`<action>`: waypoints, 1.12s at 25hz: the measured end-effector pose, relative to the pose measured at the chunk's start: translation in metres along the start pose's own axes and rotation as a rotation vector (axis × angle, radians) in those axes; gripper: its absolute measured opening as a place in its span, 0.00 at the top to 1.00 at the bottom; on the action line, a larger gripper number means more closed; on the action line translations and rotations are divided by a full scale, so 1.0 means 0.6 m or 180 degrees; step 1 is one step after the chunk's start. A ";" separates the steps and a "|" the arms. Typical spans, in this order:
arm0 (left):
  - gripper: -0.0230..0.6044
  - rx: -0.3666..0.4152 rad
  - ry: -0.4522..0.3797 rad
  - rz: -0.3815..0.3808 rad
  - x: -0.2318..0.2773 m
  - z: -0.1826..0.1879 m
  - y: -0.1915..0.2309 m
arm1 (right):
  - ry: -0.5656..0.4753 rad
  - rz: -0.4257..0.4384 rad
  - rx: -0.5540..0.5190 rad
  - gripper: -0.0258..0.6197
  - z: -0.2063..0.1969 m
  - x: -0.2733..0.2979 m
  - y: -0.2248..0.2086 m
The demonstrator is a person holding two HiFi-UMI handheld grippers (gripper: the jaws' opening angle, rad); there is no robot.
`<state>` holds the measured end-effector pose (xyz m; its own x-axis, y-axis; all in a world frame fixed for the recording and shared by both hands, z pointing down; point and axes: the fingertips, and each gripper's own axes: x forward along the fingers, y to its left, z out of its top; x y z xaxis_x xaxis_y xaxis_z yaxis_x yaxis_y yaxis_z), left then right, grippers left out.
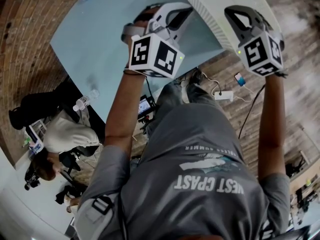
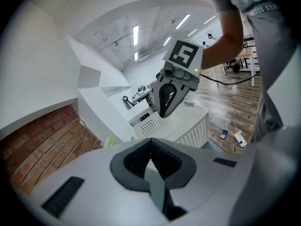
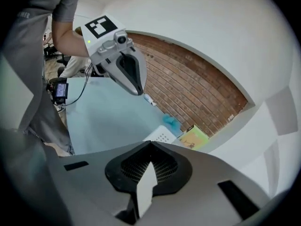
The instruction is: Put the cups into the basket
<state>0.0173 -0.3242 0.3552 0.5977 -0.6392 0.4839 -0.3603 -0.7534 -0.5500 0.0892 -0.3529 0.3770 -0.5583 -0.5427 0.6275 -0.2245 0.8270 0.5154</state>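
Left gripper [image 1: 172,16] [image 2: 151,154] and right gripper [image 1: 237,15] [image 3: 150,159] are both held up in the air, side by side, over the top centre of the head view. Jaws of both are pressed together with nothing between them. Each gripper view also catches the other tool: the right one [image 2: 165,105] and the left one [image 3: 134,81], both tapering to a closed point.

Light blue table [image 1: 100,49] [image 3: 108,121] fills the upper left of the head view, next to a brick wall.

White perforated basket [image 1: 210,6] [image 2: 188,126] [image 3: 162,136] sits on the table at the top right of the head view, partly behind the right gripper.

Yellow-green book [image 3: 193,138] lies just beside the basket, near the wall.

Clear plastic bottle [image 1: 85,101] is at the left, by the table edge.

White power adapter [image 1: 224,95] [image 2: 240,139] and phone [image 1: 240,79] [image 2: 224,134] lie close together on the wooden floor, below the basket in the head view.
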 end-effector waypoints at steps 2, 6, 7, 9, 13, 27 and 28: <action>0.96 -0.0013 -0.0008 0.0010 -0.006 0.004 -0.005 | -0.0181 -0.0015 0.0069 0.94 0.023 -0.018 0.014; 0.96 -0.0052 -0.0034 0.0027 -0.018 0.001 -0.007 | -0.0479 0.0049 0.0201 0.94 0.070 -0.041 0.043; 0.96 -0.0061 -0.0039 0.0032 -0.021 0.000 -0.008 | -0.0528 0.0105 0.0196 0.94 0.082 -0.045 0.052; 0.96 -0.0069 -0.0046 0.0040 -0.027 0.001 -0.010 | -0.0639 0.0204 0.0210 0.94 0.102 -0.052 0.073; 0.96 -0.0075 -0.0046 0.0057 -0.037 0.004 -0.015 | -0.0825 0.0321 0.0275 0.94 0.130 -0.058 0.113; 0.96 -0.0132 0.0022 0.0194 -0.080 -0.012 -0.019 | -0.1081 0.0520 0.0228 0.94 0.192 -0.068 0.188; 0.96 -0.0133 0.0028 0.0207 -0.084 -0.012 -0.020 | -0.1086 0.0524 0.0222 0.94 0.193 -0.069 0.191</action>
<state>-0.0139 -0.2843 0.3424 0.5658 -0.6882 0.4542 -0.4279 -0.7159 -0.5517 -0.0062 -0.2186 0.3424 -0.8225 -0.3315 0.4621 -0.1571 0.9134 0.3756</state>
